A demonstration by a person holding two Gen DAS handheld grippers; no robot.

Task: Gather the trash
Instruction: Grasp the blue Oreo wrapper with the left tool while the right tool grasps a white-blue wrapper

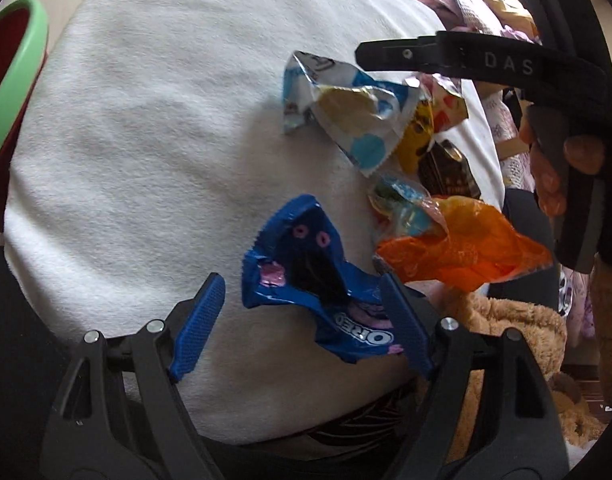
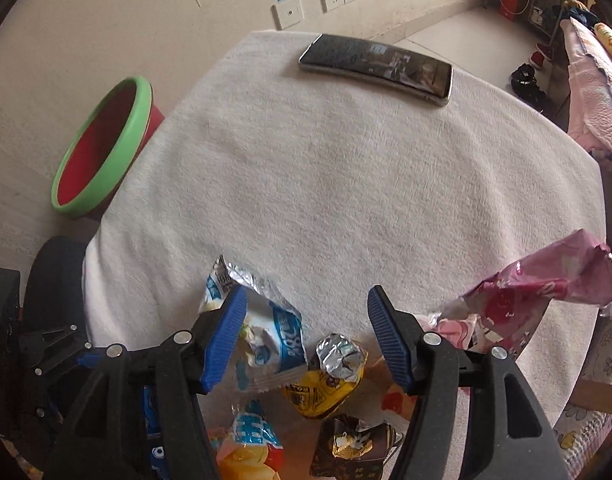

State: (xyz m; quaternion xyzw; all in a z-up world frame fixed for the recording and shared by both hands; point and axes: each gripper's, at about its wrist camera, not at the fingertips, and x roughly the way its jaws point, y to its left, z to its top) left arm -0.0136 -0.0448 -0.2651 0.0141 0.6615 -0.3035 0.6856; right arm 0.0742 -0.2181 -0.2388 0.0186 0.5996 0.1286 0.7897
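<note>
Oreo wrapper (image 1: 326,280) sits between my open left gripper (image 1: 301,328); I should center before pinching, right gripper (image 2: 306,340) open above the yellow wrapper (image 2: 326,384).

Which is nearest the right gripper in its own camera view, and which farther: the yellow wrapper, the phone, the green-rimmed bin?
1. Yellow wrapper: just below the right gripper, between its open fingers.
2. Green-rimmed bin: off the table's left edge, well beyond.
3. Phone: at the table's far edge, farthest.
</note>
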